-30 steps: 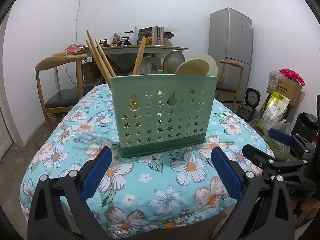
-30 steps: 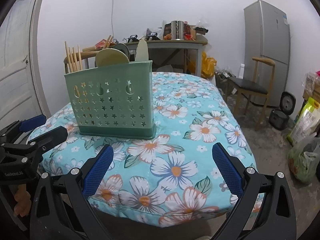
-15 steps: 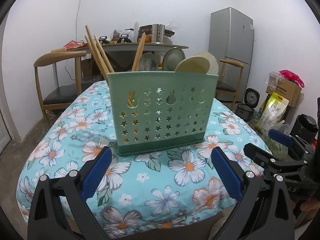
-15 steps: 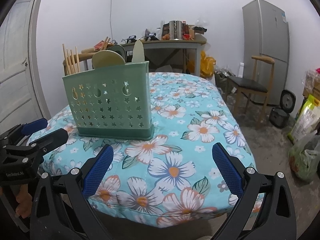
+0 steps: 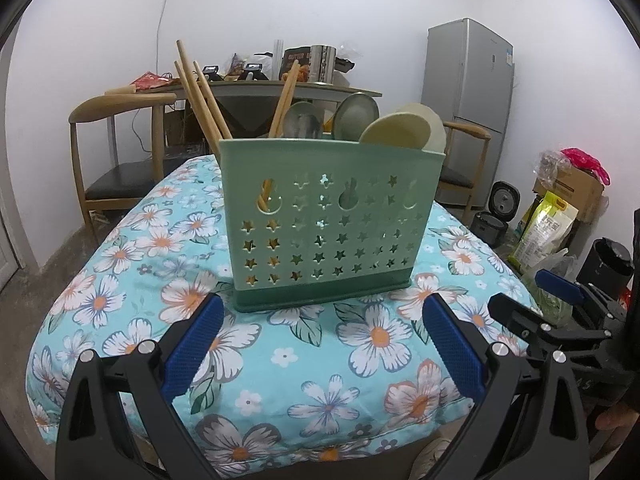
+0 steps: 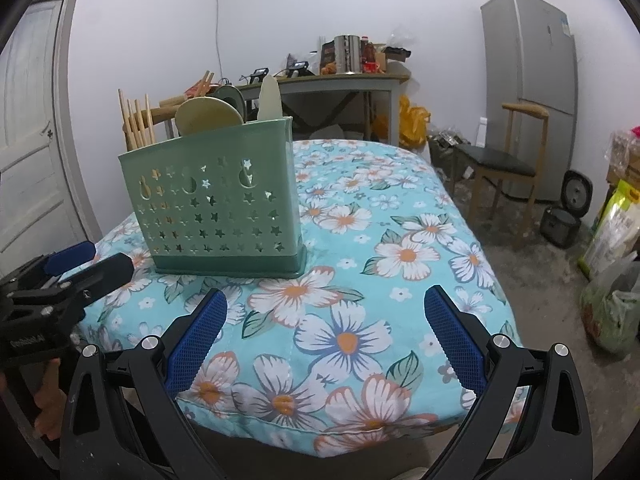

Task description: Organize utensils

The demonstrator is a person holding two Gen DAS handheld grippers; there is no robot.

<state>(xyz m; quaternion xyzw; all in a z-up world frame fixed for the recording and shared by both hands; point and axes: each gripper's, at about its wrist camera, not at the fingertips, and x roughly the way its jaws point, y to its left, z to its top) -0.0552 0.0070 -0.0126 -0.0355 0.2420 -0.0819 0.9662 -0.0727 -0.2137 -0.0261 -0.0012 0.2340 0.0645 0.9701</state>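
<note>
A green utensil holder [image 5: 326, 224] [image 6: 218, 206] with star cut-outs stands upright on the flowered tablecloth [image 5: 280, 364] [image 6: 344, 320]. Wooden chopsticks [image 5: 200, 92] [image 6: 136, 124] stick out of its left compartment; spoons [image 5: 404, 130] [image 6: 208, 116] and ladles fill the others. My left gripper [image 5: 322, 340] is open with nothing in it, just in front of the holder. Nothing sits between the open blue pads of my right gripper [image 6: 326, 336] either, which hangs over the table's front edge, right of the holder. Each gripper also shows at the side of the other's view.
Wooden chairs [image 5: 116, 148] [image 6: 508, 160] stand beside the table. A cluttered side table [image 5: 280, 84] is behind, a grey fridge [image 5: 468, 104] [image 6: 532, 80] at the back right. Bags and a rice cooker [image 6: 564, 216] lie on the floor at the right. A door [image 6: 32, 140] is left.
Both views have drifted slightly lower and closer to the holder. The holder and its utensils have not moved, and both grippers stay open.
</note>
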